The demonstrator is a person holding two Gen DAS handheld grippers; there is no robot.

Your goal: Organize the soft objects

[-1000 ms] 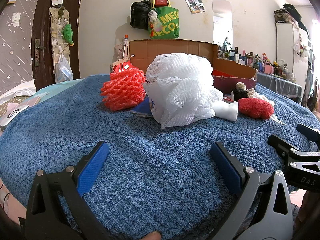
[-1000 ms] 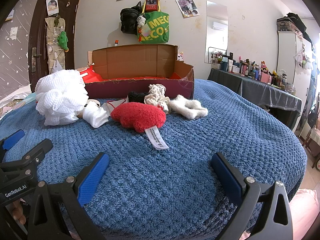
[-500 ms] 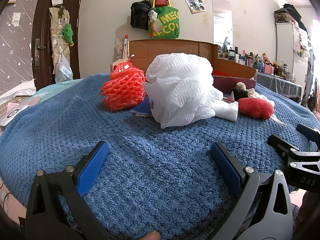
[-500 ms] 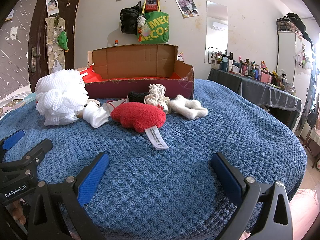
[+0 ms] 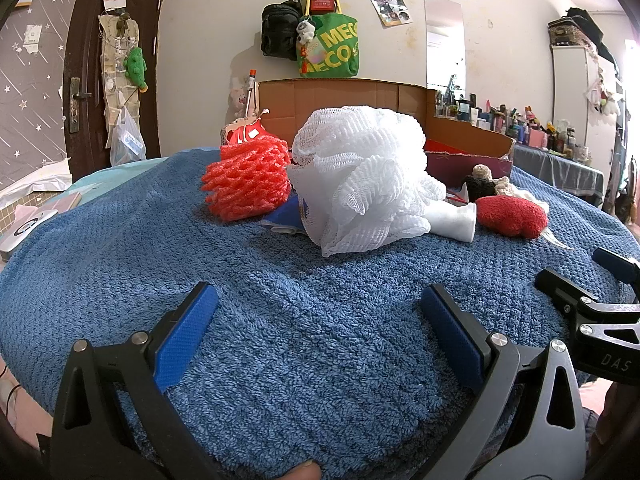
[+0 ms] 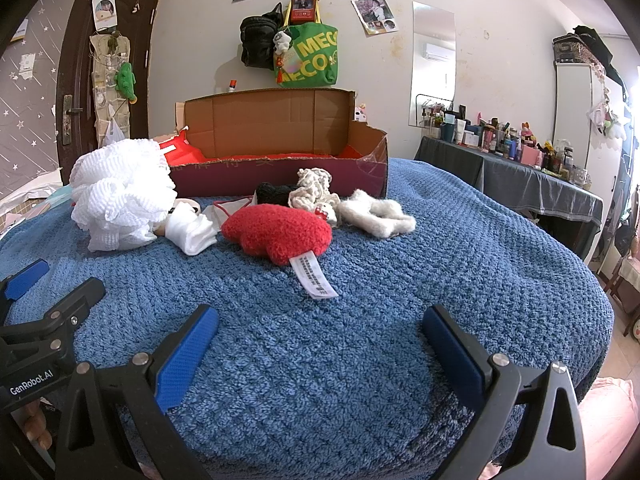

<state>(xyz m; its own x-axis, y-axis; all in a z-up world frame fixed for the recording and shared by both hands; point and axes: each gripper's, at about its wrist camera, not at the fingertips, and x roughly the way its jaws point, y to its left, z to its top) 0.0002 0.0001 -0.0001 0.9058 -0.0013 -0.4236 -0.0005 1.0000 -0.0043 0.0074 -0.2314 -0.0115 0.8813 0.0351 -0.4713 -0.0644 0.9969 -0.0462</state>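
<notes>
A blue knitted blanket (image 6: 360, 344) covers the surface, with a pale wall, a hanging green tote bag (image 6: 312, 60) and a dark door (image 6: 80, 80) behind it. At 12 o'clock in the right wrist view stands an open cardboard box (image 6: 280, 168), its back flap upright; its inside shows red lining, and what else lies within cannot be told. Just in front of the box sit the soft things: a white mesh bath pouf (image 6: 120, 196) at 10 o'clock, a white sock (image 6: 192, 232) touching it, a red plush piece (image 6: 276, 232) with a white label at the centre, a black and cream yarn bundle (image 6: 300, 192) behind it, and a white fluffy piece (image 6: 376, 212) at 1 o'clock. In the left wrist view a red foam net (image 5: 248, 184) rests at 11 o'clock, against the pouf's left side. The left gripper (image 5: 320, 312) hovers low over the blanket, jaws spread wide and holding nothing. The right gripper (image 6: 320, 328) does likewise, released and empty, well apart from the pile.
</notes>
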